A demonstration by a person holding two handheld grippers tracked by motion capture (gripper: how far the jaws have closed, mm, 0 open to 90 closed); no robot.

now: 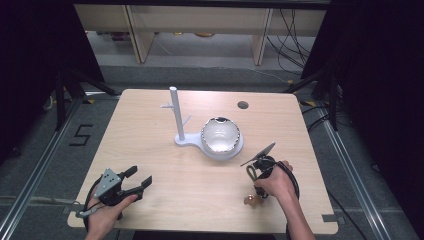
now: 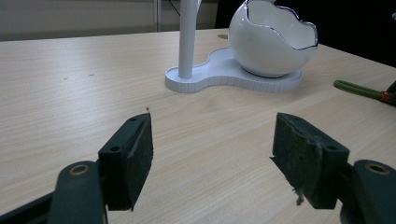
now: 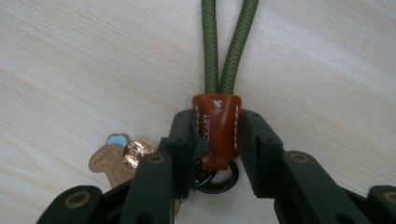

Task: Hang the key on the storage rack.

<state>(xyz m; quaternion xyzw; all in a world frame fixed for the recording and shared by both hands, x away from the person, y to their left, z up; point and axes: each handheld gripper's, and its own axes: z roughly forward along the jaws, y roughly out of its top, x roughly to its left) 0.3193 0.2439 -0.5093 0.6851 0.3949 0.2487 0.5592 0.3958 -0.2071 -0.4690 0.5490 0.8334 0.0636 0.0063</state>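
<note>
I see a pale wood-grain table [image 1: 165, 165] from above, smooth and matte. Near its middle stands a white stand [image 1: 178, 116]: a slim round post with short side pegs, rising from a flat, peanut-shaped base. On the wider end of that base sits a glossy white bowl [image 1: 220, 135] shaped like a cracked eggshell, with a jagged, dark-edged rim.

My left gripper [image 1: 135, 181] rests low near the table's near left corner. Its jaws are spread wide with nothing between them; in the left gripper view the black pads [image 2: 140, 154] look rough, and one is frayed at its lower edge.

My right gripper [image 3: 217, 140] is closed snugly on a keychain [image 3: 217, 130], pinching its reddish-brown leather tab, which has white stitching. Two strands of braided green cord run up from the tab and are cut off at the top edge. A dark metal ring hangs beneath it, partly hidden by the jaws. A copper-toned charm [image 3: 114, 158] lies on the wood beside it, half covered; I cannot make out its shape. The keychain is near the table's near right edge, well apart from the stand.
</note>
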